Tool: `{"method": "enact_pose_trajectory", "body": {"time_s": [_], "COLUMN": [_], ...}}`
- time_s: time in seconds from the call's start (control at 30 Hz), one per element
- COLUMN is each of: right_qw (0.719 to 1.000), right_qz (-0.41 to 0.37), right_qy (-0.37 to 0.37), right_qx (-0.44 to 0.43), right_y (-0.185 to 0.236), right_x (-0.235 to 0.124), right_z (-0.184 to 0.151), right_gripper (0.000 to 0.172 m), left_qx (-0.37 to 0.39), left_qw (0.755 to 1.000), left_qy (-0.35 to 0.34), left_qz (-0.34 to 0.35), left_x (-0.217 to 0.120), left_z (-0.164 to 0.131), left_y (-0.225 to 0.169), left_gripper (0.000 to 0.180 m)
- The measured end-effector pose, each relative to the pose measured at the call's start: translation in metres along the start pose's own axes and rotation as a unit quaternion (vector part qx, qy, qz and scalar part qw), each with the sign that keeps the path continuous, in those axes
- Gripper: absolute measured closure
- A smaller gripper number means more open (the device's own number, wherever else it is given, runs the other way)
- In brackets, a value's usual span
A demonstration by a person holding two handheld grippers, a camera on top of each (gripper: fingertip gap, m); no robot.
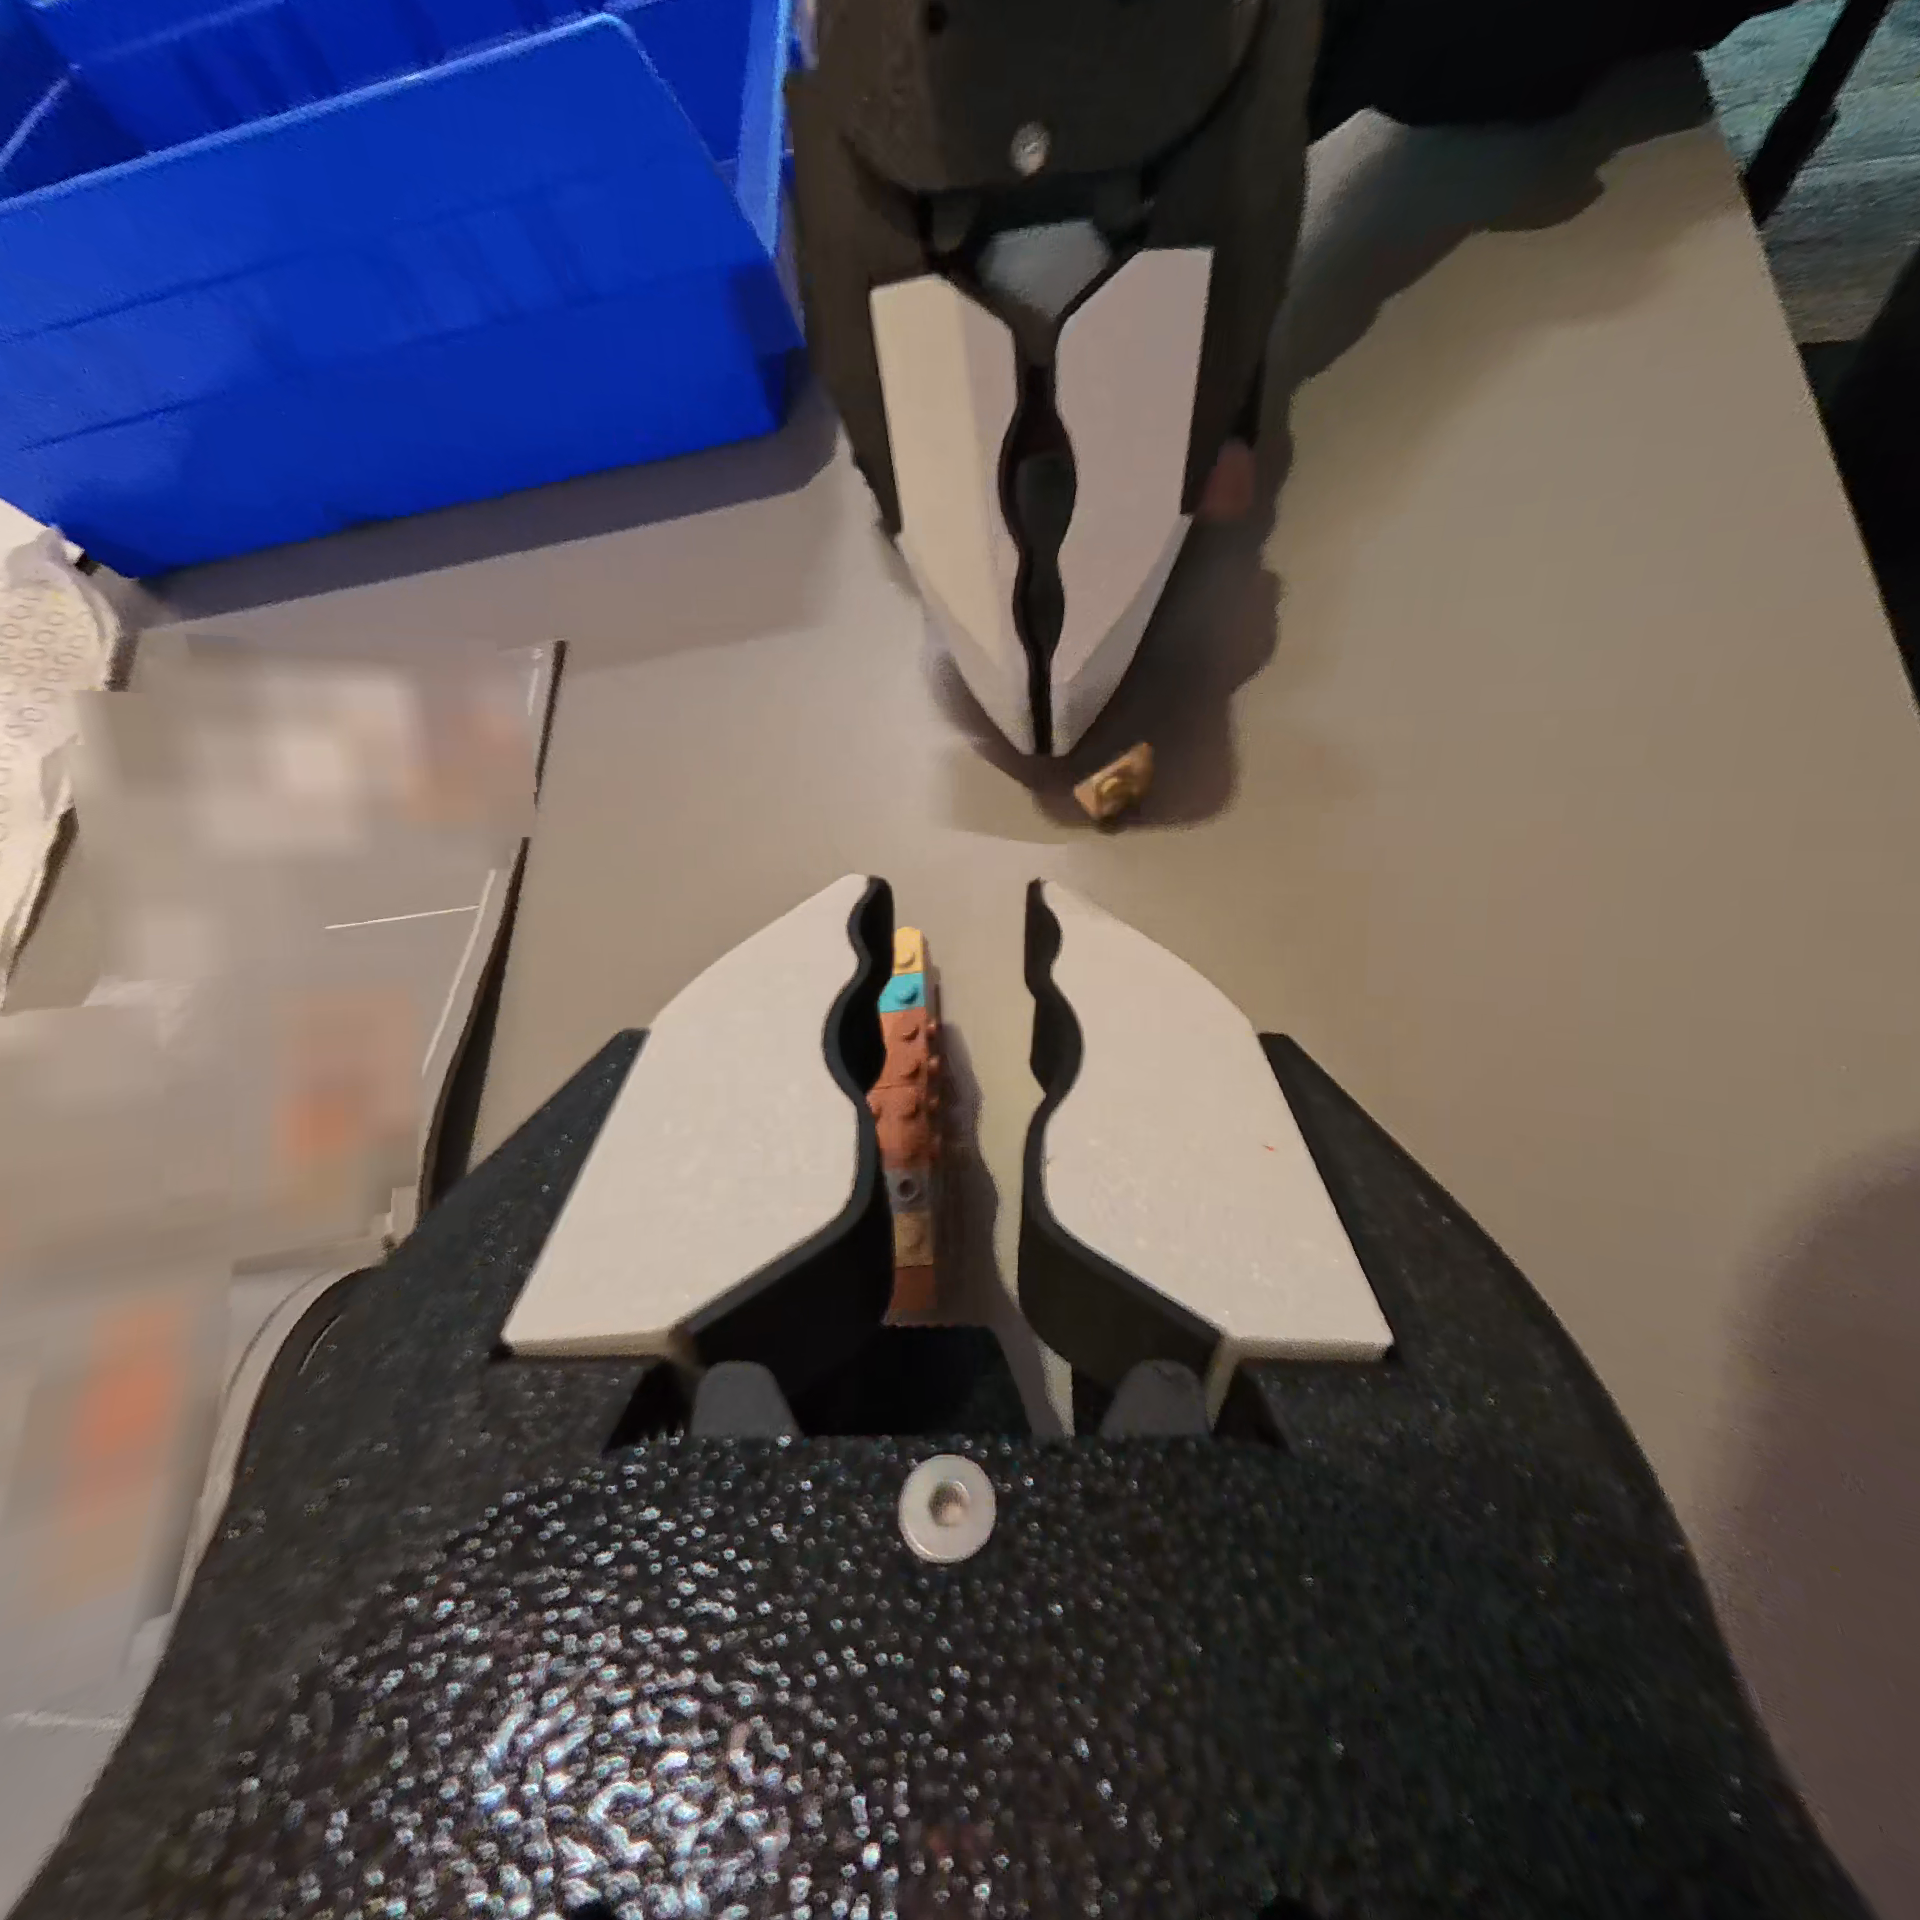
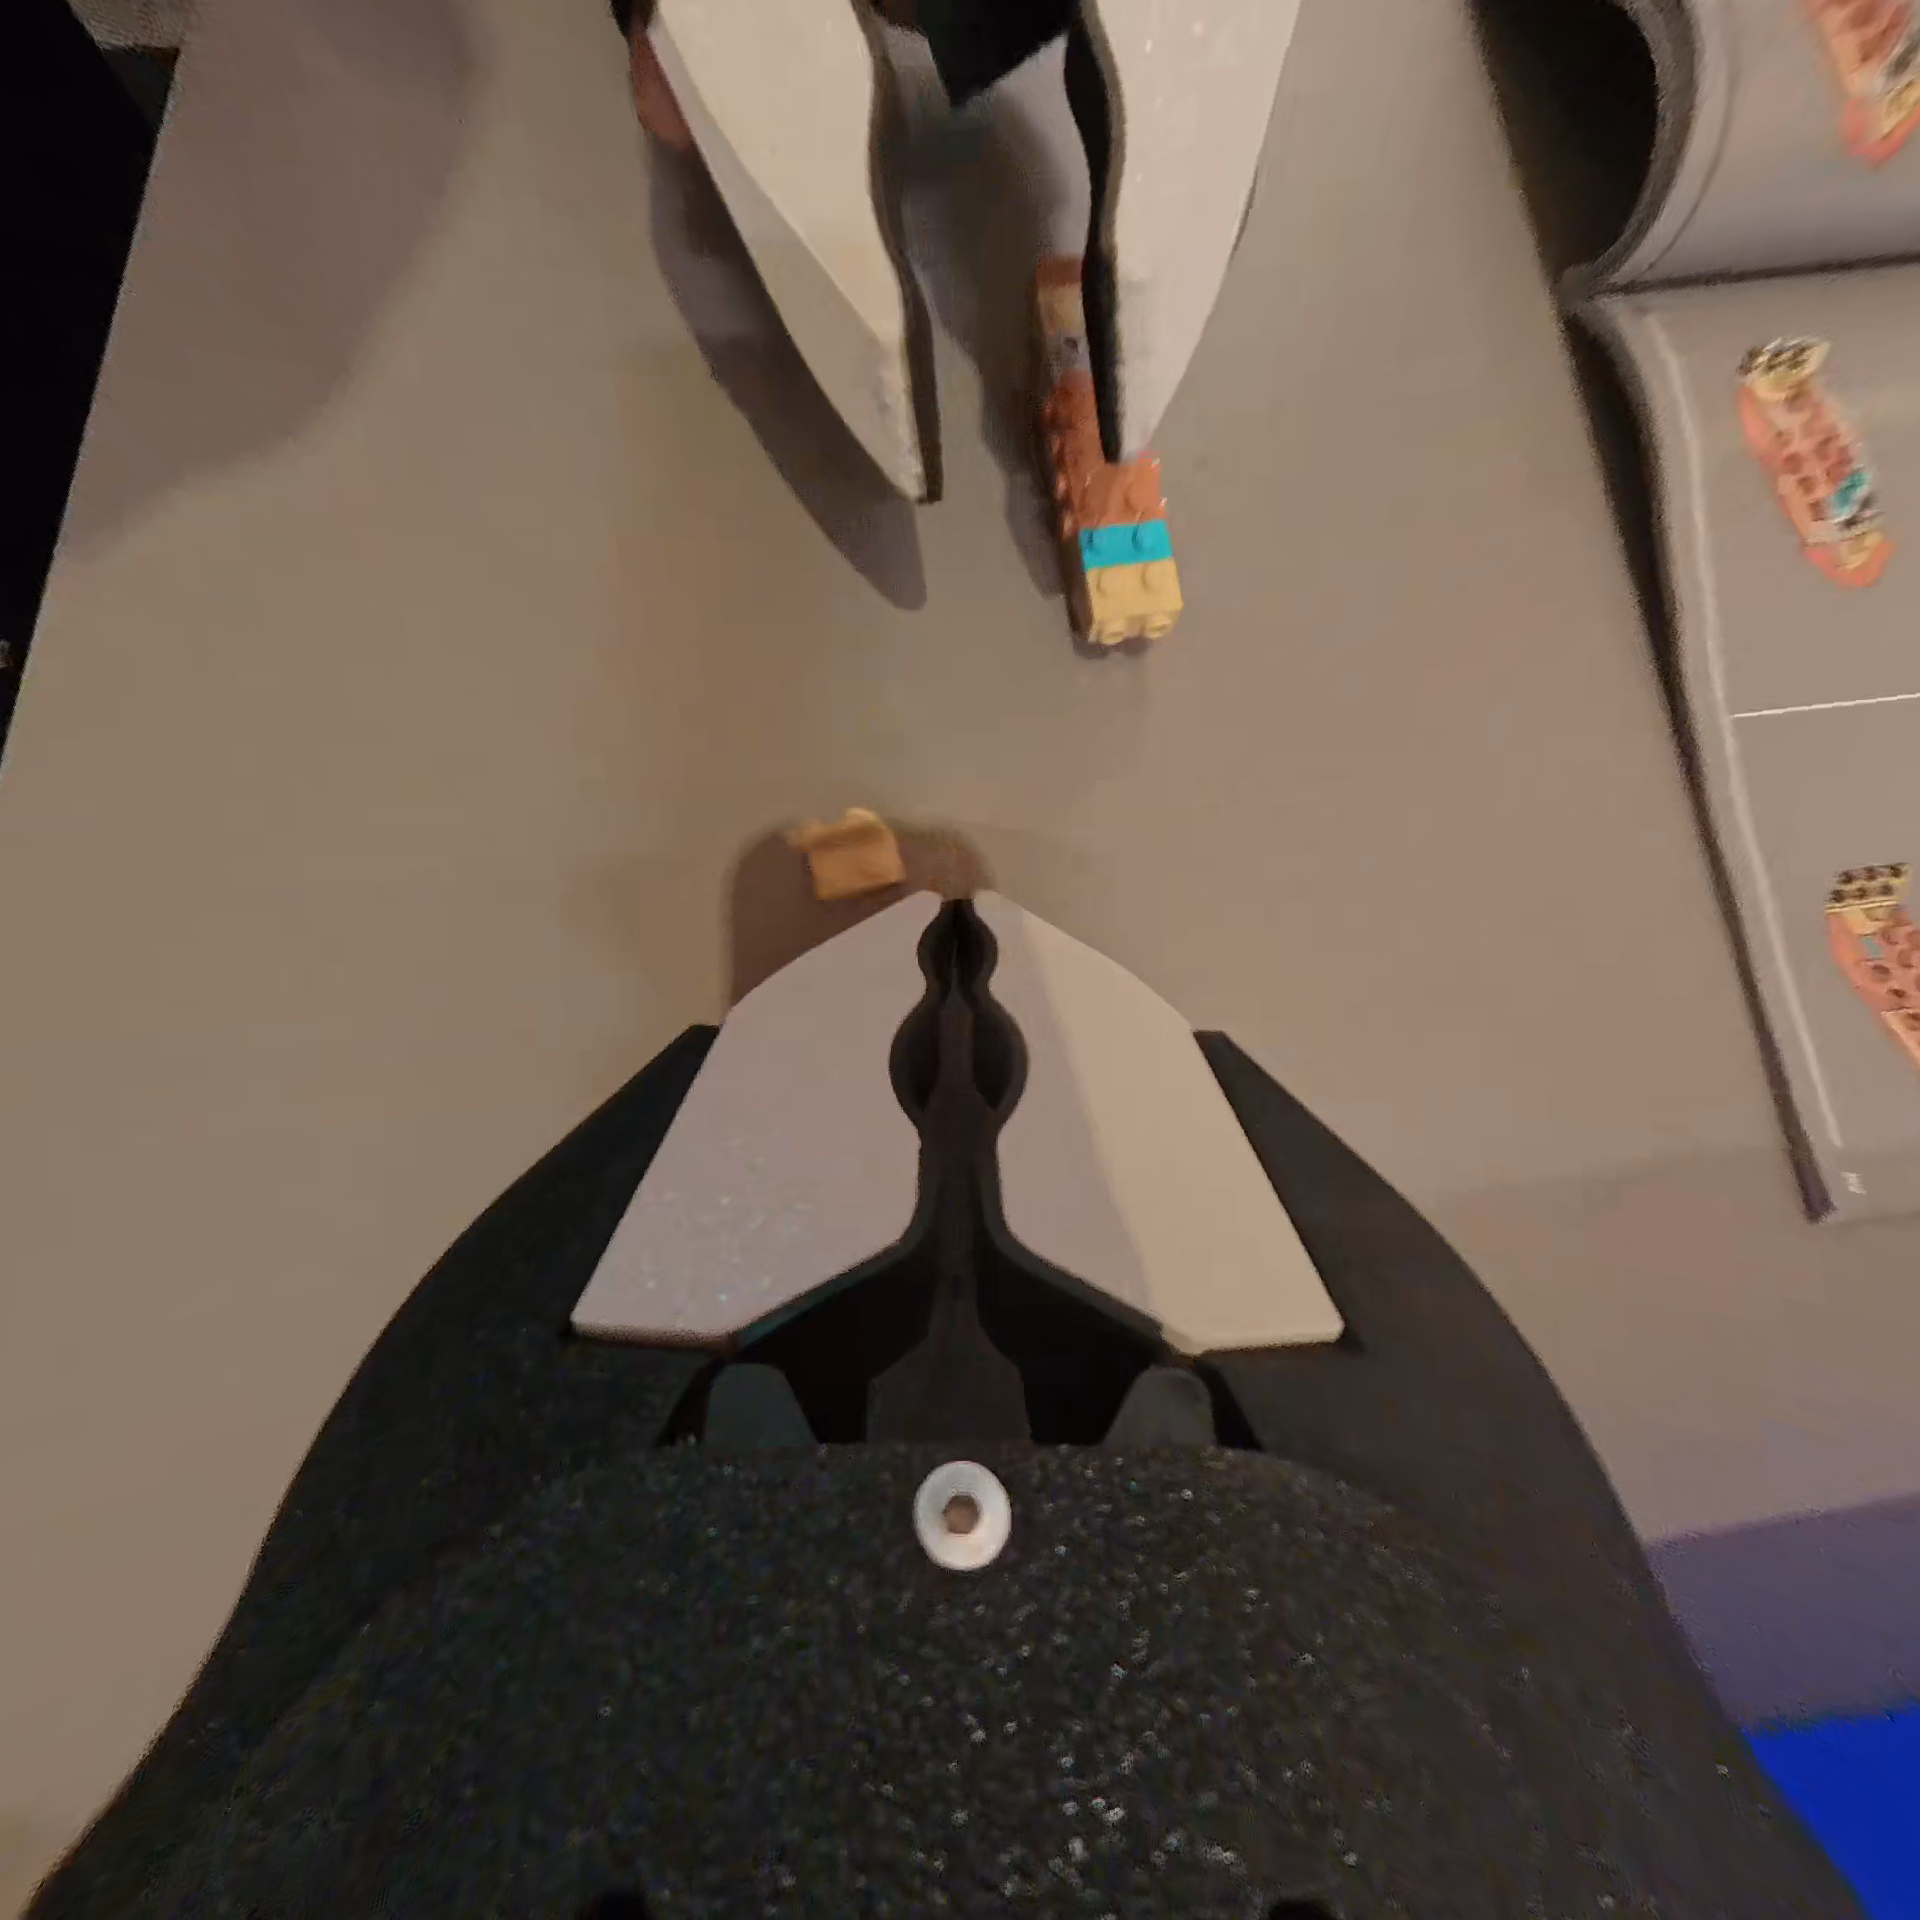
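**Q:** What state is recorded for the left tongs (image 1: 961, 904)?

**A:** They are seen open. A strip of joined bricks (image 1: 912, 1081), brown with a teal and a tan block at its far end, is laid flat on the grey desk (image 1: 1455, 831) between the fingers. It is set against the left finger (image 1: 748, 1091). A clear gap is left to the right finger (image 1: 1164, 1091), so nothing is gripped.

**Q:** And the right tongs (image 2: 956, 904)?

**A:** They are seen closed, tip against tip, with nothing caught between the pads. They are pointed down at the desk, at 12 o'clock from the left tongs.

**Q:** What is found nearest to them?

**A:** A small tan piece (image 2: 847, 857) is seen on the desk just beside the tips, at 11 o'clock in the right wrist view. Whether it is touched cannot be told.

**Q:** What else is placed around?

**A:** A blue bin (image 1: 364, 312) is located at 10 o'clock in the left wrist view. An open booklet (image 2: 1818, 727) with printed brick models is located at 2 o'clock in the right wrist view.
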State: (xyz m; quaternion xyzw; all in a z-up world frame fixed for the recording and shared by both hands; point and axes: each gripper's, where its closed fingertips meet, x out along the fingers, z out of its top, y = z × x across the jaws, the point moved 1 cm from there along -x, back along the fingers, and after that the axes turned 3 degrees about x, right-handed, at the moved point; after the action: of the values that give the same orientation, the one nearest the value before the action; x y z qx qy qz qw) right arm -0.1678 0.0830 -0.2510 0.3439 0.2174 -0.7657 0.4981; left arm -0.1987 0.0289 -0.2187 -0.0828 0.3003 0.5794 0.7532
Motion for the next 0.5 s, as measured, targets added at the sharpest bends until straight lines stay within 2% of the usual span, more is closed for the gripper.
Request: {"method": "enact_pose_trajectory", "body": {"time_s": [0.17,0.27,0.4,0.5], "right_qw": [1.0,0.999,0.991,0.987], "right_qz": [0.005,0.015,0.011,0.01], "right_qy": [-0.004,-0.031,-0.079,-0.051], "right_qx": [0.006,-0.009,-0.108,-0.153], "right_y": [-0.008,-0.001,0.017,0.024], "right_x": [0.001,-0.007,-0.01,-0.003], "right_z": [0.003,0.011,0.025,0.02], "right_gripper": [0.172,0.171,0.165,0.163], "left_qx": [0.009,0.02,0.019,0.016], "left_qw": [0.999,0.999,0.998,0.998], "left_qy": [0.02,0.027,0.023,0.023], "left_qz": [-0.033,-0.04,-0.046,-0.055], "left_x": [0.011,0.013,0.013,0.01], "left_z": [0.001,0.001,0.002,0.003], "left_y": [-0.016,-0.022,-0.025,-0.027], "left_gripper": [0.157,0.156,0.157,0.156]}}
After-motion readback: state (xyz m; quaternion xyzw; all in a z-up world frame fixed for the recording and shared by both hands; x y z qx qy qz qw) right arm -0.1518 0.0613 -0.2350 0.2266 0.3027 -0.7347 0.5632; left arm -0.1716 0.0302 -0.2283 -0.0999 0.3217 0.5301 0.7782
